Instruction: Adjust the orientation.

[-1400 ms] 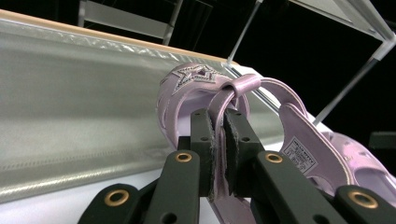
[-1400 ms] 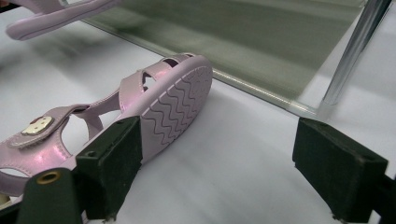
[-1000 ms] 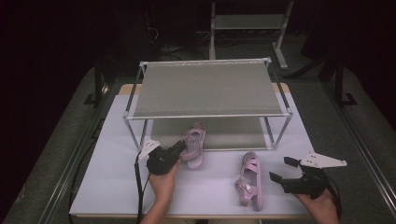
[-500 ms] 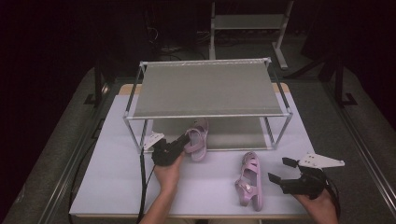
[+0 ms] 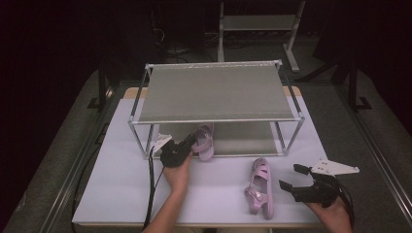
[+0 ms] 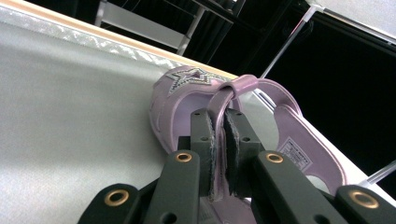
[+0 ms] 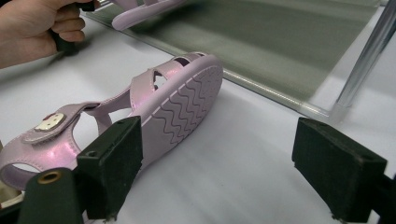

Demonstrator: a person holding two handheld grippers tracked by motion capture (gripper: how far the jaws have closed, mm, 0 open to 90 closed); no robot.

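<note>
Between left tongs [image 6: 223, 140]: sandal strap [image 6: 219, 100]

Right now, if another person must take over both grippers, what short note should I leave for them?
Left gripper: shut on the heel strap of one pink sandal, holding it at the front edge of the rack's lower shelf, toe pointing in.
Right gripper: jaws open, holding nothing, beside the second pink sandal.
Second sandal: tipped on its side on the white table, in front of the rack, sole facing the right gripper.
Done: first sandal picked up and brought to the lower shelf.
Left: probably set the first sandal fully on the shelf and release it, then grasp the second sandal and place it beside the first.
</note>
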